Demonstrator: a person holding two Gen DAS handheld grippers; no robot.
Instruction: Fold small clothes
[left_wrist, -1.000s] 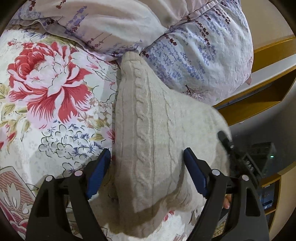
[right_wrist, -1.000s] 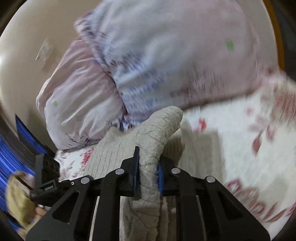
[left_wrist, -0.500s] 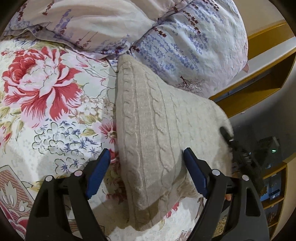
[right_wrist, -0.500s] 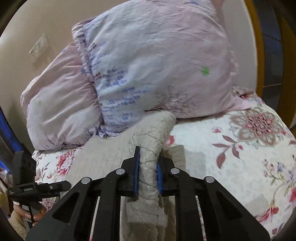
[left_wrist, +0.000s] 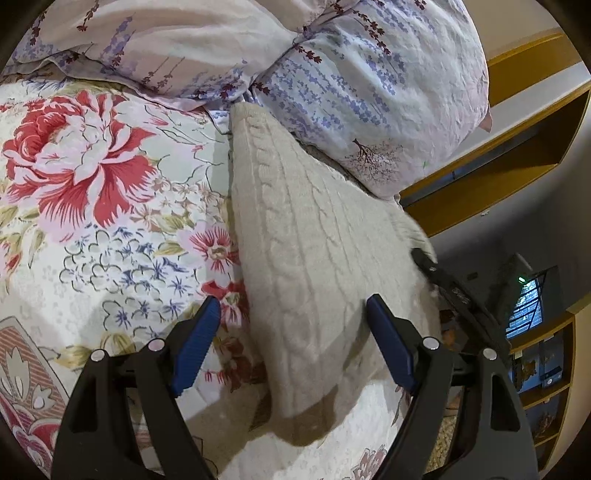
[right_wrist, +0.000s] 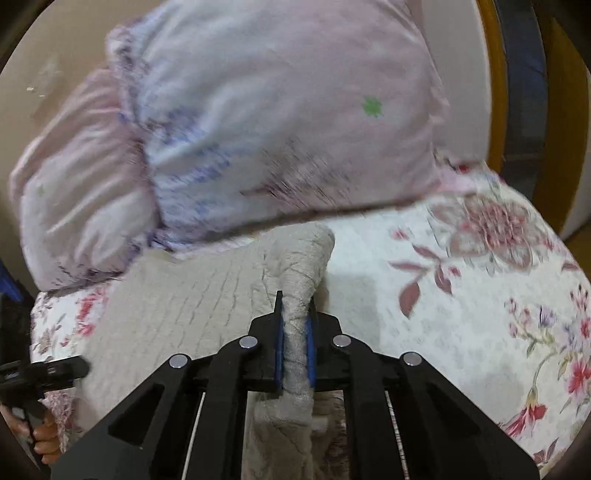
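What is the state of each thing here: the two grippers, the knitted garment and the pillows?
left gripper: open, above the garment, holding nothing.
right gripper: shut on a bunched fold of the garment.
cream knitted garment: partly folded, one edge lifted, the rest lying on the bedspread.
floral bedspread: spread flat.
pillows: resting at the garment's far end.

Bed (left_wrist: 110, 229) with a floral cover, a sweater and two pillows on it.

The cover, white with large red and pink flowers, fills the left and lower part of the left wrist view. A beige cable-knit sweater (left_wrist: 306, 280) lies on it through the centre, its far end touching the pillows (left_wrist: 369, 92) across the top of the frame. In the right wrist view, the blurred pillows sit upper centre, the sweater (right_wrist: 192, 295) lower left.
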